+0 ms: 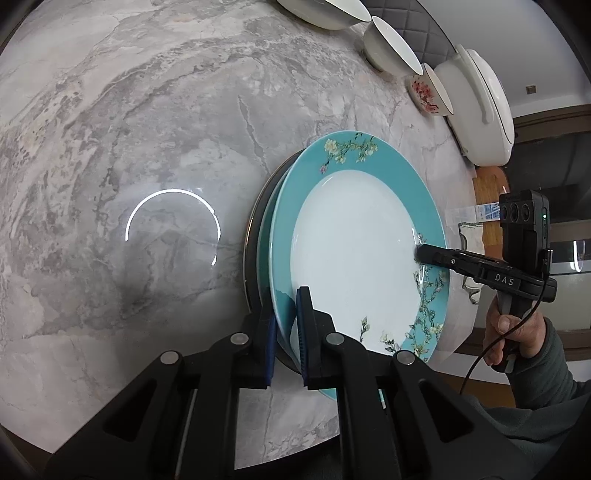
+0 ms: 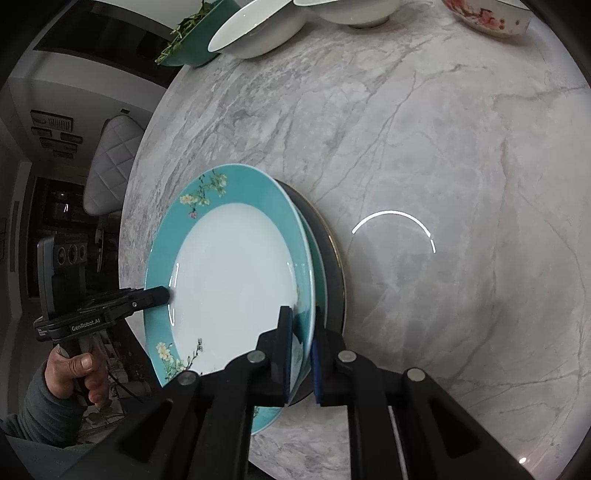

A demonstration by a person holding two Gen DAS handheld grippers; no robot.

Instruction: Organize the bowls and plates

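Top plate: a round porcelain plate with a white centre and a teal rim painted with blossom branches is seen at the near edge of the table, on top of a stack.
Stack: a second teal-rimmed plate and a dark round plate with a thin gold edge are seen beneath it.
Left gripper: its blue-padded fingers are pinched on the top plate's rim, one pad above and one below.
Right gripper: it is clamped on the opposite rim of the same plate in the same way.
Table: a round grey-veined marble top carries everything.
Far edge: plain white bowls, a small white bowl with red blossom print and a white lidded casserole are lined up there.
Far left: a teal bowl with a leafy pattern is set beside the white bowls.
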